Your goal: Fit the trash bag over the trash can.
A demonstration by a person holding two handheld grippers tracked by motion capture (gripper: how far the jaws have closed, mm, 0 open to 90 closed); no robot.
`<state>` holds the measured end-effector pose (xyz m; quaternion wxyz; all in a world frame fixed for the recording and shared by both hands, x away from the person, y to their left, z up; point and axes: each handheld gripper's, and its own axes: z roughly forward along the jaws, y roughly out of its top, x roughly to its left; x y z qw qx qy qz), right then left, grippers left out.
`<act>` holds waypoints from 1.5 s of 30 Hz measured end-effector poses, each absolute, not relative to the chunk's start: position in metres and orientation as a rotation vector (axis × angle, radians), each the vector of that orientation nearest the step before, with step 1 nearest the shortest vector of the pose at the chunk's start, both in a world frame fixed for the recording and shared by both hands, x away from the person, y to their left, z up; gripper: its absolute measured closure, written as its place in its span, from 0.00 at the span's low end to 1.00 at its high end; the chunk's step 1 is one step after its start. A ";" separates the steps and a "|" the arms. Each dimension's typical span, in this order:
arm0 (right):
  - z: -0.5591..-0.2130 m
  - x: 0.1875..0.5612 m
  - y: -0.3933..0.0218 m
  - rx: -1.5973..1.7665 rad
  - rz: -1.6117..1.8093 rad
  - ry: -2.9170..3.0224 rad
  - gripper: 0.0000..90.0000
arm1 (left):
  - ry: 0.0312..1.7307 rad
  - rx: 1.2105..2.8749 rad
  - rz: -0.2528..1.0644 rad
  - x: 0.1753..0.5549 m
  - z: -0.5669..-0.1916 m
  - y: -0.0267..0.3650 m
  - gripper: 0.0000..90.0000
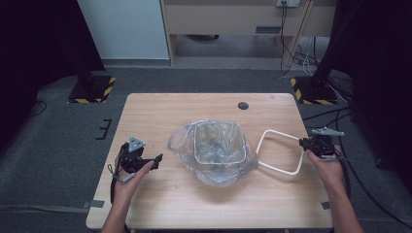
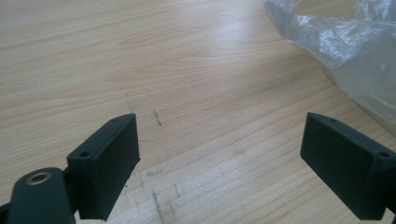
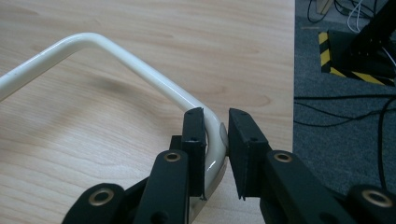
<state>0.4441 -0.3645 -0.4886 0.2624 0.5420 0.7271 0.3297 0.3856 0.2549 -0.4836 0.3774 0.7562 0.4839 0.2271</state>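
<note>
The right gripper (image 3: 215, 140) clamps a corner of the white bin-liner ring (image 1: 281, 151), which lies right of the lined bin (image 1: 217, 145). The left gripper (image 2: 219, 163) hovers wide open over the near-left table (image 1: 160, 204). Gripped at one corner, the ring could twist or slip free.

The desk (image 1: 160, 204) is showing pale wood grain. At its centre a clear plastic bag (image 1: 182, 141) is lining a grey bin (image 1: 217, 160); right of the bin, a cream-white frame (image 1: 279, 168) is gleaming. Both black grippers, left gripper (image 2: 219, 163) and right gripper (image 3: 215, 140), are flanking the bin.
</note>
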 end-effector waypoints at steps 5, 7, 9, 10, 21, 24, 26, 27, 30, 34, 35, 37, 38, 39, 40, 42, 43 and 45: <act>-0.475 0.441 -0.363 1.437 0.916 1.966 0.86 | 1.236 1.936 0.581 0.386 -0.484 0.255 0.12; -0.471 0.441 -0.362 1.433 0.927 1.965 0.86 | 1.235 1.936 0.582 0.386 -0.483 0.255 0.12; -0.467 0.441 -0.362 1.425 0.935 1.963 0.86 | 1.236 1.937 0.582 0.386 -0.483 0.256 0.12; -0.466 0.441 -0.362 1.421 0.938 1.962 0.86 | 1.237 1.940 0.584 0.386 -0.483 0.257 0.12; -0.436 0.434 -0.367 1.385 0.986 1.936 0.86 | 1.236 1.942 0.584 0.386 -0.484 0.257 0.12; -0.427 0.431 -0.369 1.379 1.001 1.926 0.86 | 1.238 1.941 0.582 0.385 -0.484 0.256 0.12; -0.422 0.430 -0.370 1.385 1.016 1.920 0.86 | 1.235 1.949 0.584 0.386 -0.484 0.256 0.12; -0.419 0.430 -0.370 1.382 1.022 1.917 0.86 | 1.238 1.940 0.581 0.386 -0.484 0.256 0.12; -0.412 0.429 -0.369 1.387 1.020 1.917 0.86 | 1.229 1.947 0.583 0.385 -0.483 0.256 0.12; -0.404 0.428 -0.367 1.369 1.030 1.931 0.86 | 1.222 1.956 0.583 0.385 -0.482 0.253 0.12; -0.401 0.428 -0.366 1.368 1.041 1.929 0.86 | 1.222 1.961 0.579 0.385 -0.482 0.252 0.12; -0.396 0.428 -0.364 1.367 1.062 1.930 0.86 | 1.223 1.966 0.578 0.386 -0.484 0.252 0.12; -0.394 0.428 -0.363 1.356 1.072 1.930 0.86 | 1.224 1.967 0.578 0.386 -0.484 0.252 0.12; -0.391 0.428 -0.362 1.348 1.077 1.936 0.86 | 1.225 1.967 0.578 0.386 -0.484 0.252 0.12; -0.388 0.428 -0.360 1.342 1.085 1.934 0.86 | 1.225 1.968 0.578 0.386 -0.484 0.252 0.12; -0.383 0.429 -0.356 1.325 1.102 1.941 0.86 | 1.224 1.966 0.576 0.386 -0.484 0.252 0.12; -0.381 0.429 -0.353 1.322 1.105 1.944 0.86 | 1.223 1.962 0.568 0.386 -0.484 0.252 0.12; -0.377 0.430 -0.348 1.313 1.108 1.951 0.86 | 1.223 1.950 0.562 0.386 -0.484 0.253 0.12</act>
